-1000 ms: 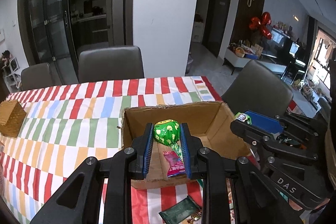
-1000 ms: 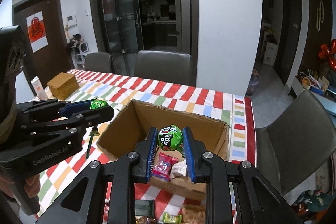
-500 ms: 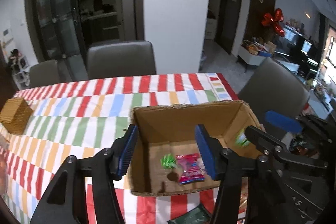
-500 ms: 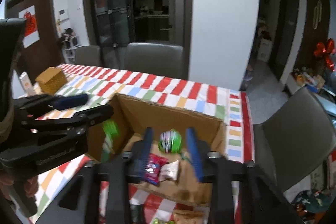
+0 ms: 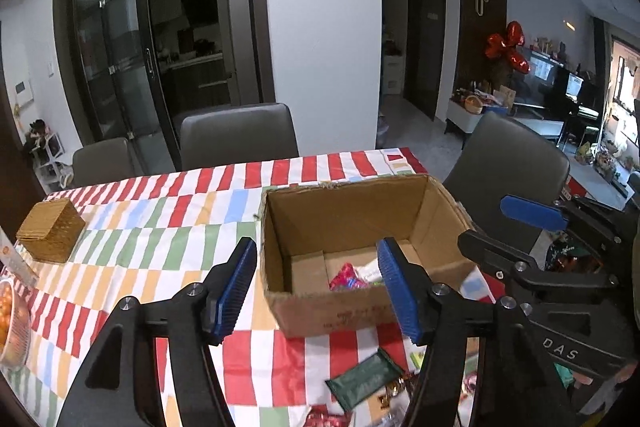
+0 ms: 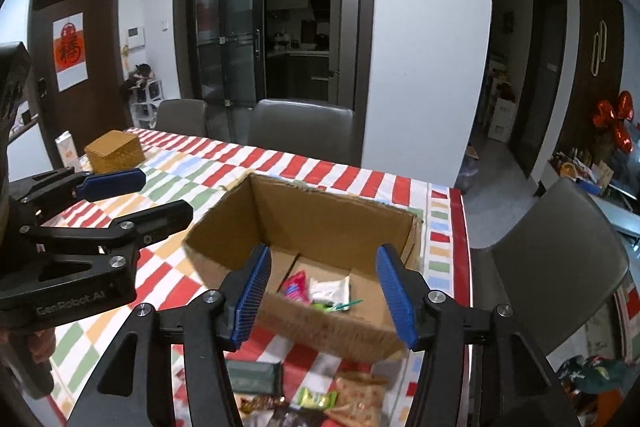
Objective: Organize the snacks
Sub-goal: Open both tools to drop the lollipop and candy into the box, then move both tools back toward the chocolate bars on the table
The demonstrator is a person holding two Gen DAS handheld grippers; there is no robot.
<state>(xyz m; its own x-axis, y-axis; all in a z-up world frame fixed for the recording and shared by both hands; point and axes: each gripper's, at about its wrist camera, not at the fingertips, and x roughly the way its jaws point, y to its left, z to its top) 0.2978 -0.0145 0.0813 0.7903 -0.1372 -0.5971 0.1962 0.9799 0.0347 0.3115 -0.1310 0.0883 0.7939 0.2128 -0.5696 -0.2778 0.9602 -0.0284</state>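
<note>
An open cardboard box [image 5: 344,211] [image 6: 320,219] stands on the striped tablecloth. Inside lie a pink packet [image 5: 346,277] [image 6: 296,285], a white packet [image 6: 328,289] and a green lollipop [image 6: 336,305]. My left gripper [image 5: 318,287] is open and empty, above the box's near wall. My right gripper [image 6: 322,291] is open and empty over the box. Each gripper shows in the other's view, the right [image 5: 516,227] and the left [image 6: 132,199]. Loose snacks lie in front of the box: a dark green packet [image 5: 364,381] [image 6: 252,377] and a tan packet [image 6: 360,395].
A wicker box [image 5: 50,235] [image 6: 114,151] sits at the table's far left. A bowl of oranges [image 5: 12,323] is at the left edge. Grey chairs [image 5: 238,137] [image 6: 560,267] stand around the table.
Both grippers opened and let go of their green lollipops, which dropped into the box. Both grippers have pulled back and up a little.
</note>
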